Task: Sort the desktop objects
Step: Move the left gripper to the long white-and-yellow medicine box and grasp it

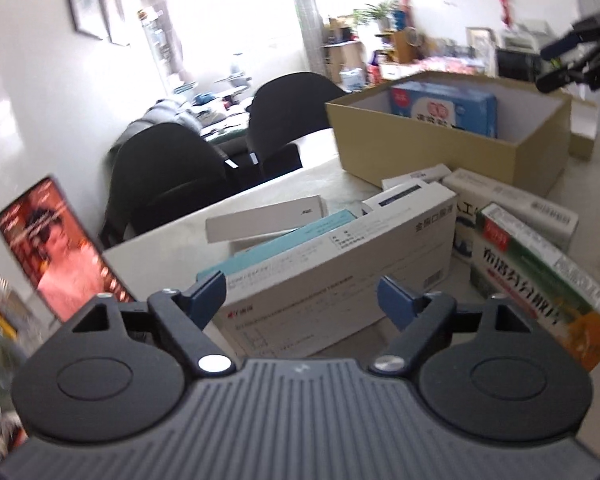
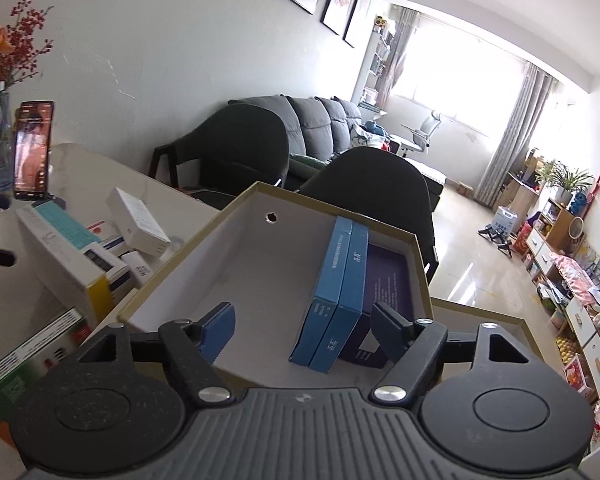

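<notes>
Blue-tipped and spread wide, the left gripper [image 1: 302, 300] holds nothing, its fingers flanking a long white cardboard medicine box [image 1: 340, 264] in the heap on the pale marble table [image 1: 172, 240]. Beyond, the right gripper [image 2: 304, 326], equally wide and empty, hangs over the open tan cardboard box [image 2: 260, 196], where two blue cartons [image 2: 336, 296] stand against its right wall, leaving bare floor leftward.
</notes>
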Tool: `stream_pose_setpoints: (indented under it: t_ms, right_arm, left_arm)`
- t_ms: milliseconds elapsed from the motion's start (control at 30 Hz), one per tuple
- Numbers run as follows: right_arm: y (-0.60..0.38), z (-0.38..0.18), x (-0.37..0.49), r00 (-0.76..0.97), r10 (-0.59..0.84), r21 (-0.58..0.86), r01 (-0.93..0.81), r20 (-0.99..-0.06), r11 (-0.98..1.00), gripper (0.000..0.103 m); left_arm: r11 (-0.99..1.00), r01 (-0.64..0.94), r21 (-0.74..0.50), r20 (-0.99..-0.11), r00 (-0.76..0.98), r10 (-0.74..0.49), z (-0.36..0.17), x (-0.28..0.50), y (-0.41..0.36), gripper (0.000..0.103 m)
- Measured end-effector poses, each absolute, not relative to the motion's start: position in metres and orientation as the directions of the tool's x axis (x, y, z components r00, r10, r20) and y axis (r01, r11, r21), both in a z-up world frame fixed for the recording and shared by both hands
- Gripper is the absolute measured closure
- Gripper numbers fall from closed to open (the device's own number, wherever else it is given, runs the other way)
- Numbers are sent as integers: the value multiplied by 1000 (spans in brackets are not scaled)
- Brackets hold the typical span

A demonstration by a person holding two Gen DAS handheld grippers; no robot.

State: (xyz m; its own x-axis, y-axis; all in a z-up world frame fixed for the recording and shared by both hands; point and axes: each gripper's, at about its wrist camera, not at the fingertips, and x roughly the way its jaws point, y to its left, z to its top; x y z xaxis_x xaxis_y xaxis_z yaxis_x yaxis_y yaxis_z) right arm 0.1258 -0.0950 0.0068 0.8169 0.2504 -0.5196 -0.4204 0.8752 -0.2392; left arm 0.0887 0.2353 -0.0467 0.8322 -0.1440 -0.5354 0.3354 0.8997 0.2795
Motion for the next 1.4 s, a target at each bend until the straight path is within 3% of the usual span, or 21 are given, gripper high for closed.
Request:
stream_pose_setpoints:
  t_ms: [200,533,1100,1400]
  right_arm:
    - [-102,4,104,812,296,-205,-445,-503,872,18]
    - [-105,-6,87,791,345,-156,-477,-505,865,18]
    - [-108,-16,89,779,369,-110,-484,-508,868,18]
    - [-103,-19,86,770,382,-101,-495,-510,863,18]
  left_arm:
    - [857,382,346,-567,813,-133,-50,99,231,16]
    - [770,458,444,-617,779,-107,-57,117,225,20]
    - [646,553,526,-671,737,-85,-57,99,210,54]
    - [566,575,591,-660,748,-72,-68,69,196,64]
